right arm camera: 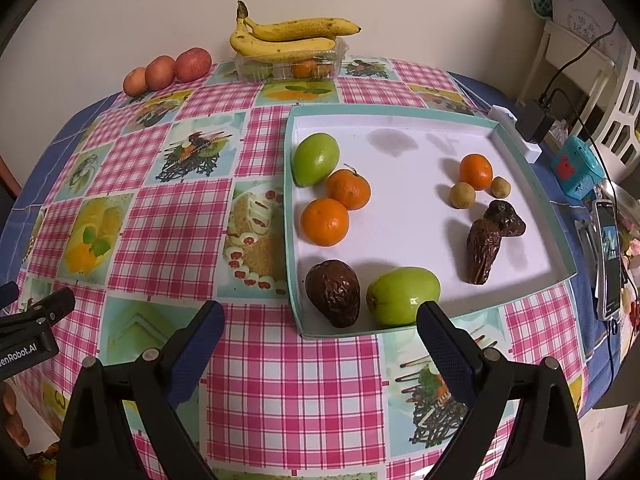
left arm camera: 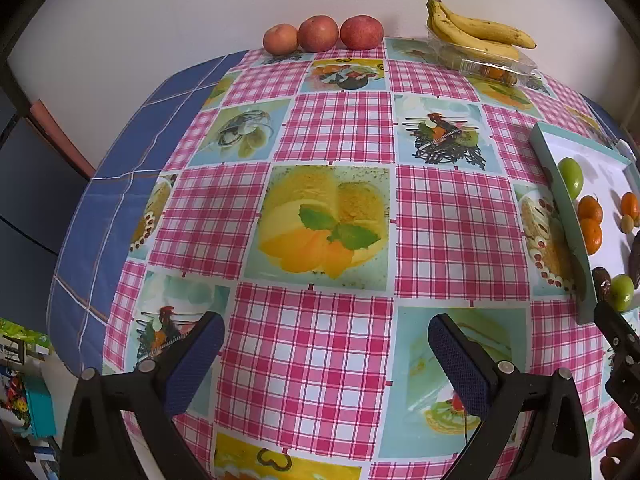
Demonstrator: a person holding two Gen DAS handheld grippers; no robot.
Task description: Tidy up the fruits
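Note:
A shallow teal-rimmed white tray holds two green fruits, three oranges, three dark brown dates and two small tan fruits. My right gripper is open and empty, just in front of the tray's near edge. My left gripper is open and empty over the checked tablecloth, left of the tray. Its tip shows in the right wrist view.
Three red apples line the table's back edge by the wall. Bananas lie on a clear plastic box of fruit. A phone, charger and cables lie right of the tray. The table edge drops off at the left.

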